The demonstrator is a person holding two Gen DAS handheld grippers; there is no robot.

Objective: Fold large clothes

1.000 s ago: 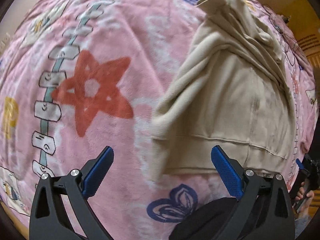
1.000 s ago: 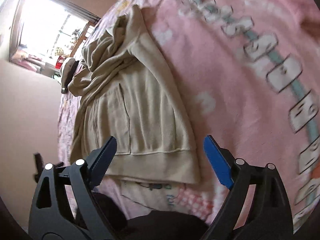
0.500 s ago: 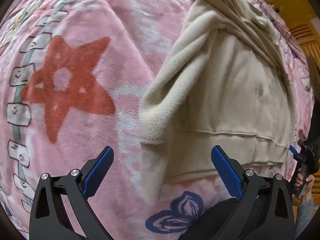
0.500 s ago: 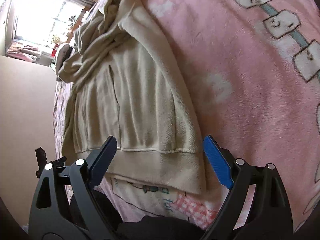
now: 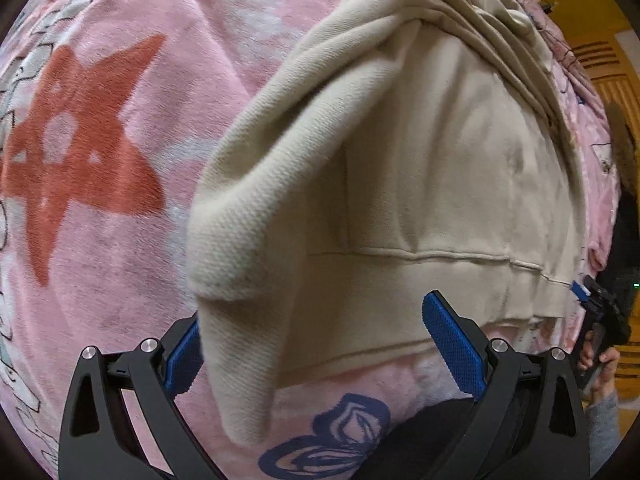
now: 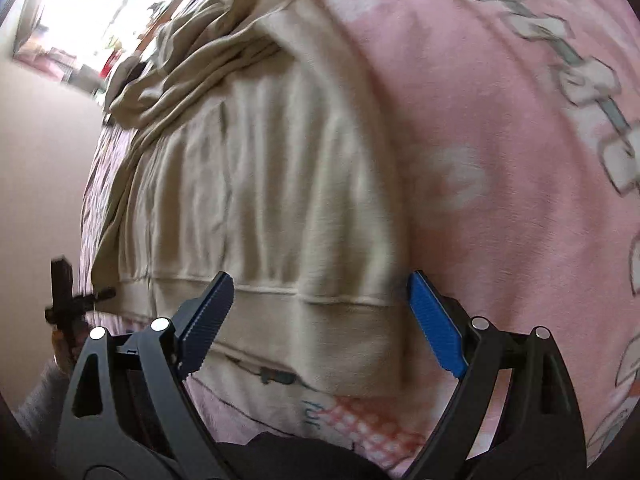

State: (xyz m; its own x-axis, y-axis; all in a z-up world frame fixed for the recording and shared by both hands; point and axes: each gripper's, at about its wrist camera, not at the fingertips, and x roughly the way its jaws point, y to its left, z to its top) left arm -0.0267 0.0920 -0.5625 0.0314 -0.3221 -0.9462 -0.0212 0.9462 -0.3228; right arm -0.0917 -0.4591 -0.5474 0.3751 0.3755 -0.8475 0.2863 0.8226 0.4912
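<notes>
Left wrist view: the left gripper (image 5: 320, 344), jaws spread, is straddling the beige hoodie (image 5: 420, 184) hem on the pink blanket (image 5: 120, 260); the draped sleeve (image 5: 248, 280) risks snagging. Right wrist view: the right gripper (image 6: 320, 320), likewise agape, is straddling the hem corner; closing may be pinching blanket too.

A pink fleece blanket (image 5: 120, 260) covers the whole surface, printed with a red star (image 5: 80, 152) at nine o'clock and a dark blue flower (image 5: 332, 436) at six. A pale beige wall (image 6: 36, 168) rises at nine o'clock in the right wrist view, with a bright, overexposed window (image 6: 92, 12) at eleven. Yellow-orange slatted furniture (image 5: 612, 80) shows at two o'clock in the left wrist view.
</notes>
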